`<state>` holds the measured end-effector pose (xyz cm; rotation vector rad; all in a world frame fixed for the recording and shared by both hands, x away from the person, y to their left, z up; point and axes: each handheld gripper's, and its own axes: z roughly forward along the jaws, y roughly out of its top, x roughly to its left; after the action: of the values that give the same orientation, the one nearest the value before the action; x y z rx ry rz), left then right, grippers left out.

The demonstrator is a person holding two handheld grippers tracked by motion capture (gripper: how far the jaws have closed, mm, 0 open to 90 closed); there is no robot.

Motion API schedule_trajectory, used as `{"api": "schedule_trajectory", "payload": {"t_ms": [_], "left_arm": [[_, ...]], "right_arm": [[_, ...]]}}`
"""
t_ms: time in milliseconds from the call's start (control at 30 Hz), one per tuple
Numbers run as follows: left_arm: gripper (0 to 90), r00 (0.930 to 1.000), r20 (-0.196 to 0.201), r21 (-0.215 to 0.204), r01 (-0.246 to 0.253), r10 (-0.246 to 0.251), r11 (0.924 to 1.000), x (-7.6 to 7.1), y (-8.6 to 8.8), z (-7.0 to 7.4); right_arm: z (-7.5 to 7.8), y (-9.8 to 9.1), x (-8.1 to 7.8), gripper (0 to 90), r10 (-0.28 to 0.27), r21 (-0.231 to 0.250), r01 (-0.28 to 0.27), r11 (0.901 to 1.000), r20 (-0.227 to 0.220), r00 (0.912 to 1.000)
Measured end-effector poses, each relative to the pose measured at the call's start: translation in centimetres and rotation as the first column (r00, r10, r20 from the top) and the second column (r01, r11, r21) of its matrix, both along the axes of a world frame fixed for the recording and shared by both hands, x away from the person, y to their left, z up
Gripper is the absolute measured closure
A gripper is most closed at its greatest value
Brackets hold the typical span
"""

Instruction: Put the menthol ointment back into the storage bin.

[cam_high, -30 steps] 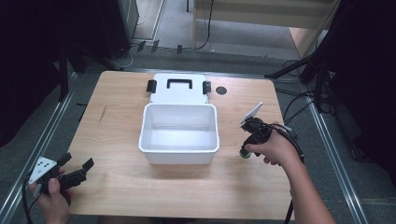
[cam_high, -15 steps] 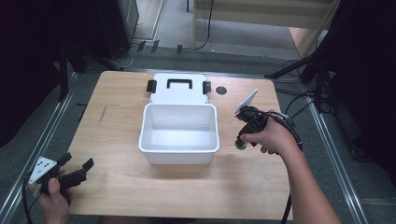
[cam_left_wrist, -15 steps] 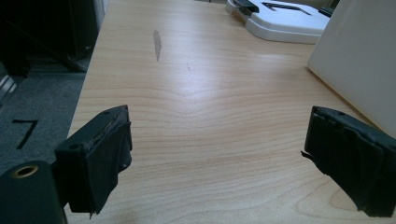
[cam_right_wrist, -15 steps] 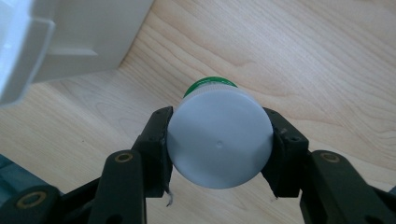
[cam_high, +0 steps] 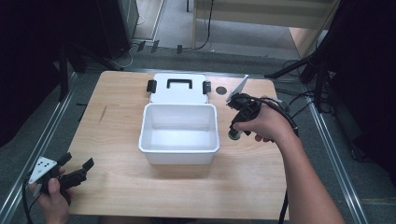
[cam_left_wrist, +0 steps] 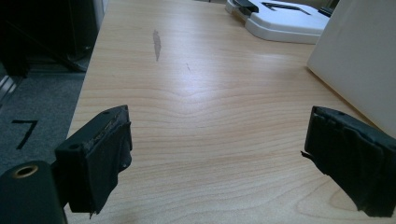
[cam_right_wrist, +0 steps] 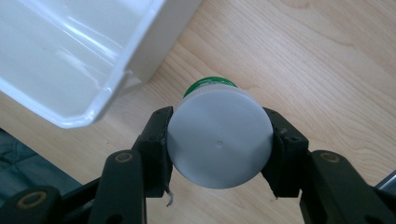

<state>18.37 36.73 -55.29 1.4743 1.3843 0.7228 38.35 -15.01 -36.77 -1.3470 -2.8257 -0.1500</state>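
My right gripper (cam_right_wrist: pixel 219 144) is shut on a small bottle (cam_right_wrist: pixel 219 137) with a grey-white cap and a green body, seen cap-on between the jaws. In the high view that right gripper (cam_high: pixel 235 132) hangs just right of the white open box (cam_high: pixel 179 133), above the table, with the bottle (cam_high: pixel 232 135) at its lower end. The box's lid (cam_high: pixel 178 87), with black latches and handle, lies flat behind it. My left gripper (cam_high: pixel 74 169) rests at the table's front left corner, open with nothing between its jaws. In the left gripper view its pads (cam_left_wrist: pixel 105 158) stand wide apart over bare wood.
The wooden table (cam_high: pixel 116 186) has a dark streak (cam_high: pixel 102 114) at its left and a round black hole (cam_high: pixel 221 90) at the back. The box's wall (cam_left_wrist: pixel 359 56) stands to the right in the left gripper view. Cables and dark stands surround the table.
My right gripper has carried the bottle up and toward the box's right side. The left gripper has stayed put.
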Motion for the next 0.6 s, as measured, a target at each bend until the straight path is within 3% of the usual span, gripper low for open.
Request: {"api": "schedule_trajectory", "payload": {"t_ms": [600], "left_arm": [[8.2, 1.0, -0.001, -0.001, 0.003, -0.003, 1.0, 0.0, 0.0, 0.0]], "right_arm": [[3.4, 3.6, 1.0, 51.5, 0.048, 0.016, -0.048, 0.9987, 0.021, 0.9986]]}}
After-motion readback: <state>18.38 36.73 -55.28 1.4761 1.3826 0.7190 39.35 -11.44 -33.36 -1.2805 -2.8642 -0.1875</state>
